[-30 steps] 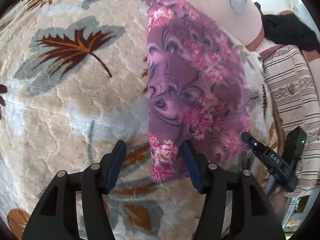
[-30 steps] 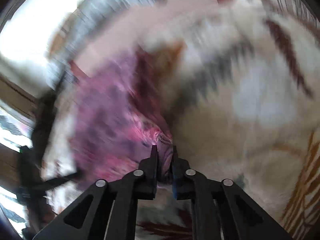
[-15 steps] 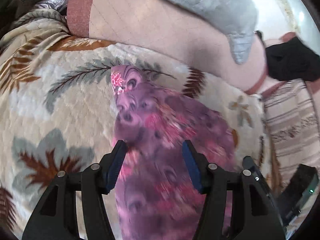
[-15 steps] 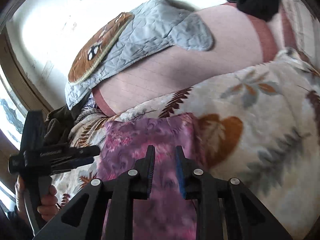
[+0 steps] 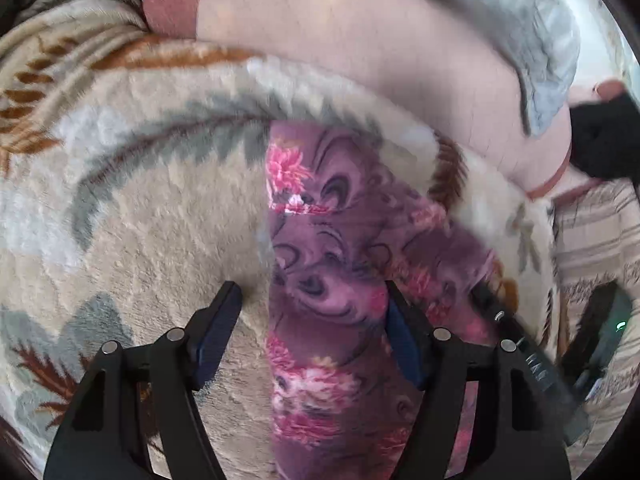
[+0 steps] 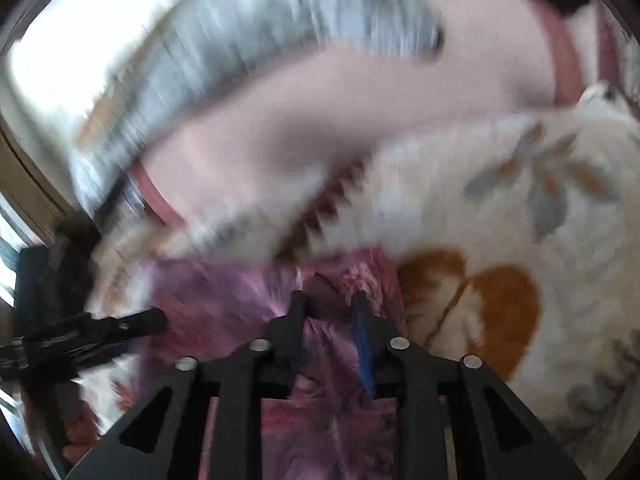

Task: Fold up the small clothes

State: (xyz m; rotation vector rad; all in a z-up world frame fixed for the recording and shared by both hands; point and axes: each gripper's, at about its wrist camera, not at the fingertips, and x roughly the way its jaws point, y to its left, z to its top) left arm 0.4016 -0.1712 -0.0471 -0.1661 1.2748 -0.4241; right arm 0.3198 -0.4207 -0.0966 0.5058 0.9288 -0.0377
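Observation:
A purple floral garment lies folded into a long strip on a cream leaf-patterned blanket. My left gripper is open and empty, hovering over the strip's left edge, its fingers straddling the cloth. The other gripper shows at the right of the left wrist view. In the blurred right wrist view, my right gripper is open by a narrow gap and empty, just above the garment's far right corner. The left gripper shows at the left there.
A pink quilted bedspread lies beyond the blanket, with a grey padded cover on it. A black cloth sits at the far right. A striped beige cover lies to the right of the blanket.
My right gripper let go of the garment's corner and opened, then drew back a little. My left gripper moved forward along the strip towards its far end.

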